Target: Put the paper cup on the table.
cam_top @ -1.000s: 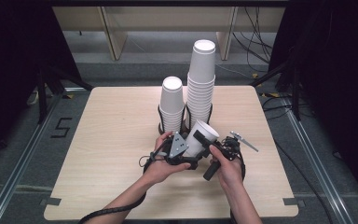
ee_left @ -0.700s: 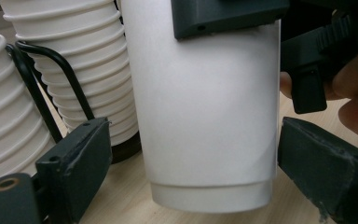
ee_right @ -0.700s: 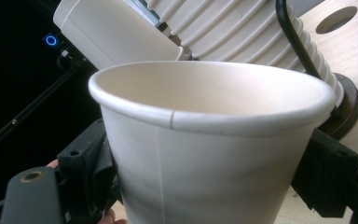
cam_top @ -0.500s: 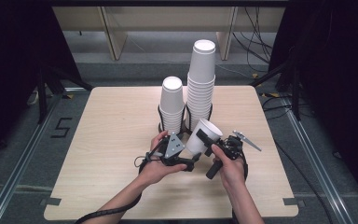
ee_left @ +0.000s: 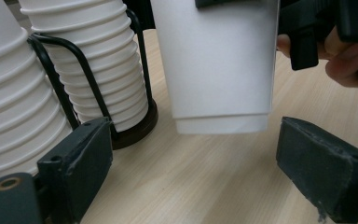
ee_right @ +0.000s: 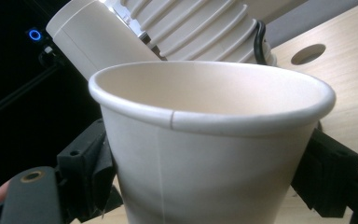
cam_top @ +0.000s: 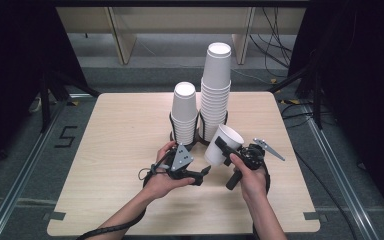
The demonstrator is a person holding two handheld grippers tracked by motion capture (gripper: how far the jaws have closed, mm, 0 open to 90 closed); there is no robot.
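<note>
A single white paper cup hangs tilted above the table, mouth up and to the right, and my right gripper is shut on its wall. In the right gripper view the cup sits between both black jaws. My left gripper lies just left of the cup's base, low over the table. Its jaws stand apart and have just been closing a little. In the left gripper view the cup's bottom hangs ahead of the gripper, beyond the pads, which touch nothing.
Two stacks of white cups stand in black wire holders at the table's middle: a short stack and a taller stack. They rise just behind both hands. Bare wooden tabletop spreads to the left and front.
The left gripper has drawn back from the cup's base, down and to the left, with its jaws wider than a second ago. The right gripper still holds the cup.
</note>
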